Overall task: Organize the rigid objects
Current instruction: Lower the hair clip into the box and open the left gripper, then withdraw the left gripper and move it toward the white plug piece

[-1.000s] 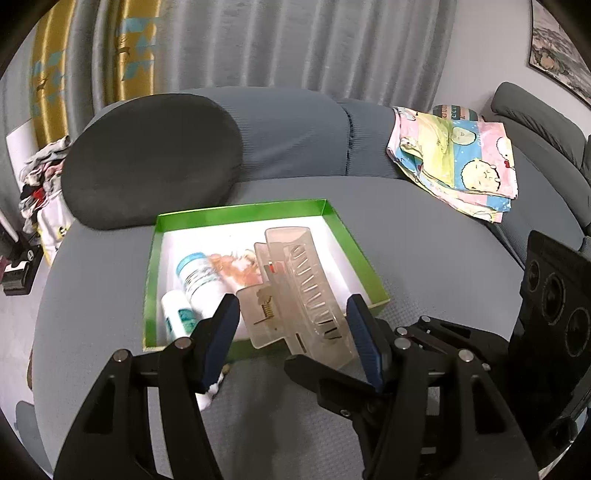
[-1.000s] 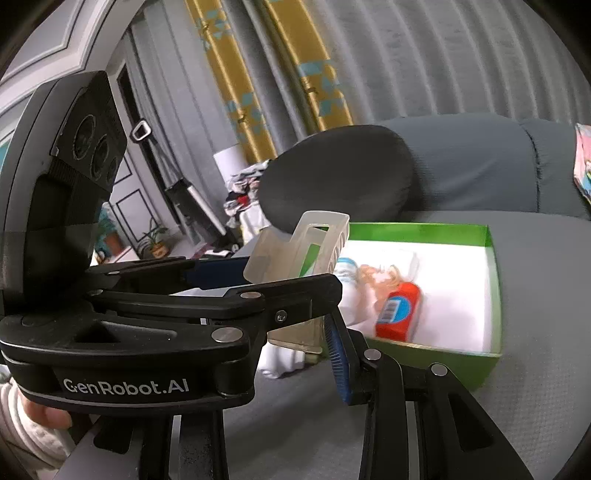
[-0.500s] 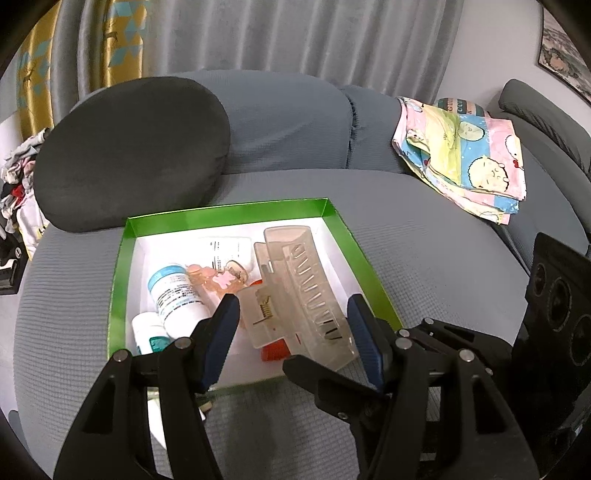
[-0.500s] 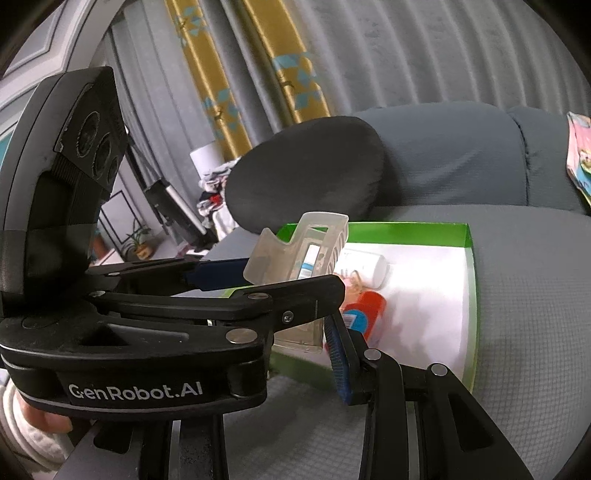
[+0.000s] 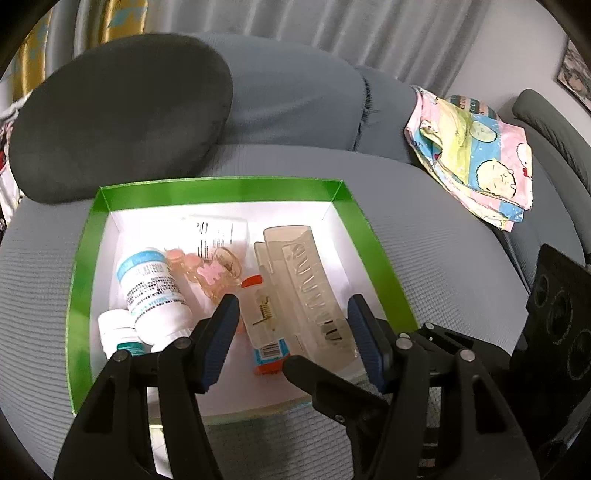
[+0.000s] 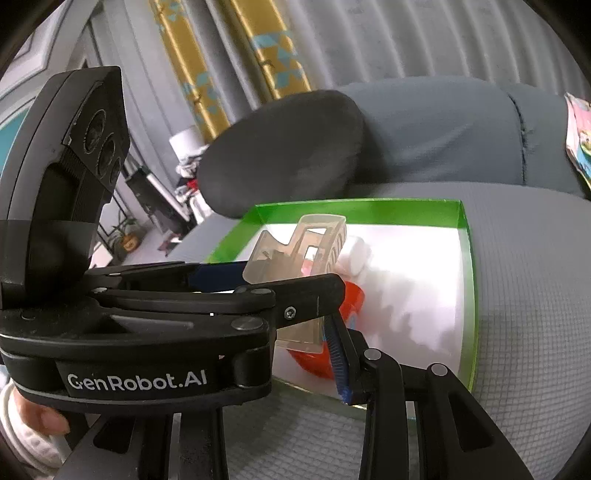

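Here a grey sofa (image 5: 424, 240) fills both views, and its ribbed seat carries a shallow box (image 5: 221, 190) with green walls and a white floor. A dark round cushion (image 5: 122, 122) leans on the backrest at the upper left, just behind the box. A folded cartoon-print cloth (image 5: 476, 158) lies on the seat at the upper right, well apart from the box.

A clear hair clip (image 5: 303, 280) hangs over the right half of the box, above an orange tube (image 5: 267, 350). The left gripper (image 5: 291, 306) has its fingers moderately apart on either side of the clip; whether the pads press it I cannot tell. The right gripper (image 6: 310, 334) shows one blue pad against the clip's lower end and appears narrowly closed on it, the other finger being hidden.

In the box's left half lie three white bottles (image 5: 153, 291) and a pink clip (image 5: 207, 271).

Pale grey curtains (image 5: 332, 33) cover the back wall, with a yellow patterned curtain (image 6: 258, 48) beside them. A framed picture (image 5: 576, 70) hangs at the far right. A hand (image 6: 40, 417) in a white sleeve shows at the lower left of the right wrist view.
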`<state>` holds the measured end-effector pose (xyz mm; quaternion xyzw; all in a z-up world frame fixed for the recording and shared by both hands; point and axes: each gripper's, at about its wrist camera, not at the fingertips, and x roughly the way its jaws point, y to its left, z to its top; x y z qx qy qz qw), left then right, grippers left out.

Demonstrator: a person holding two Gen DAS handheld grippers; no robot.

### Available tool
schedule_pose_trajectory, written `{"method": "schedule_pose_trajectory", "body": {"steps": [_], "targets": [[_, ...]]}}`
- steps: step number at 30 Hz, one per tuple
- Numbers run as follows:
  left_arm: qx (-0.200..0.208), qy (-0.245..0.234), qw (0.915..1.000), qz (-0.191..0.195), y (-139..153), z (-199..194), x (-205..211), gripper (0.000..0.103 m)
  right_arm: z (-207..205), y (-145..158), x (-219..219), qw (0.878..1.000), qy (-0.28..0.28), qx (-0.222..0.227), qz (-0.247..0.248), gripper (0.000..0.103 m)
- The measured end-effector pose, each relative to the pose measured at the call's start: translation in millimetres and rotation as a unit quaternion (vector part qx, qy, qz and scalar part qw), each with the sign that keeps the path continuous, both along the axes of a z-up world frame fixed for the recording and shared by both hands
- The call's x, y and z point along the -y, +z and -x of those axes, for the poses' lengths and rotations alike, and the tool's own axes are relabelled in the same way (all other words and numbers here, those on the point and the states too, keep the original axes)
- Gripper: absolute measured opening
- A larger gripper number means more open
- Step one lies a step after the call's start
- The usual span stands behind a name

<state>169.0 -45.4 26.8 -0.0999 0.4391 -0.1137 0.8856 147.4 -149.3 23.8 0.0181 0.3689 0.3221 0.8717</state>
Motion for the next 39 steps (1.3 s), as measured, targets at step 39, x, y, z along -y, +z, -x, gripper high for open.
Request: {"method": "schedule_pose_trajectory", "body": {"steps": [39], "targets": [[0.068, 0.086, 0.9929, -0.045, 37.0, 111.4, -50.4, 0.088, 93.7, 13.8, -16.2, 0.999, 0.026, 0.021, 0.041, 0.049]]}}
